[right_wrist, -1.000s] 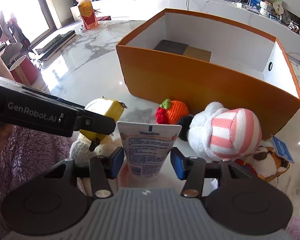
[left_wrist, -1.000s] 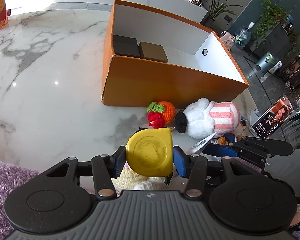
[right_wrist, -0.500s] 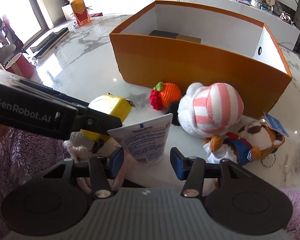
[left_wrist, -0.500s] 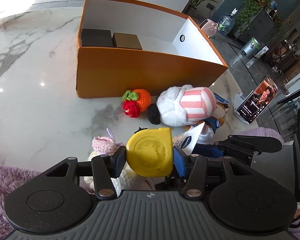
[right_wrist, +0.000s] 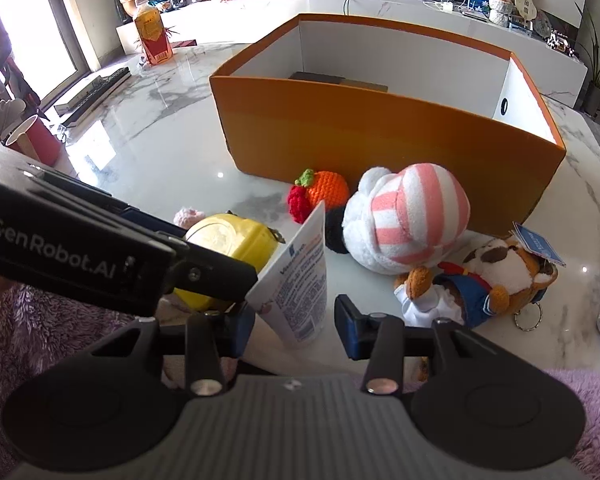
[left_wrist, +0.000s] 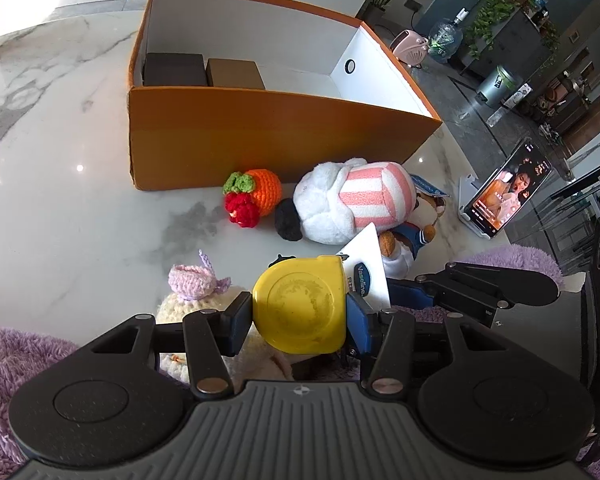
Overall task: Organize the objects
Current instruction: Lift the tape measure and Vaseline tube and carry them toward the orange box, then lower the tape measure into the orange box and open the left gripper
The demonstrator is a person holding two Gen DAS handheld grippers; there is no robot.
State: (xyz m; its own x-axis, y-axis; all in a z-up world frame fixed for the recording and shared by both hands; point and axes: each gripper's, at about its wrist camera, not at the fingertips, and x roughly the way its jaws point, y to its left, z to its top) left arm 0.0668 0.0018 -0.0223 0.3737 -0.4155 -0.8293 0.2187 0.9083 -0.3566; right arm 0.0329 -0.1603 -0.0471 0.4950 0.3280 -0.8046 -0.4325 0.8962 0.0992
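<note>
The left gripper [left_wrist: 299,315] is clamped on a yellow tape measure [left_wrist: 300,308], a rounded, smooth plastic case pressed between its two blue pads. The right gripper [right_wrist: 295,322] has a white Vaseline tube [right_wrist: 300,280] between its fingers; the tube leans to the left, its body against the left pad, with a gap showing at the right pad, so a firm grip cannot be confirmed.

Both tools hang low over a glossy white marble table [left_wrist: 60,160] with grey veining, which reflects bright spots of light. Just beyond the tape measure lies a cream crocheted toy [left_wrist: 188,304] with a lilac knitted cap. Farther out sit a crocheted orange and strawberry [left_wrist: 256,196], touching a fluffy white plush with a pink-striped hat [left_wrist: 352,208], and beside that a brown plush dog in blue clothes [right_wrist: 484,280] with a blue tag. Behind them stands an orange cardboard box [left_wrist: 260,136], white inside, holding a dark block [left_wrist: 174,69] and a brown block [left_wrist: 234,73] side by side in its left end. A phone on a stand [left_wrist: 504,192] glows at the table's right edge. Purple fuzzy fabric [left_wrist: 12,364] fringes the near corners. The room behind has potted plants, a white counter and a juice bottle [right_wrist: 152,36].

Compared with a second earlier, the tube has tipped from upright to a slant and its gripper's fingers have narrowed. In the left wrist view the box has shifted rightward.
</note>
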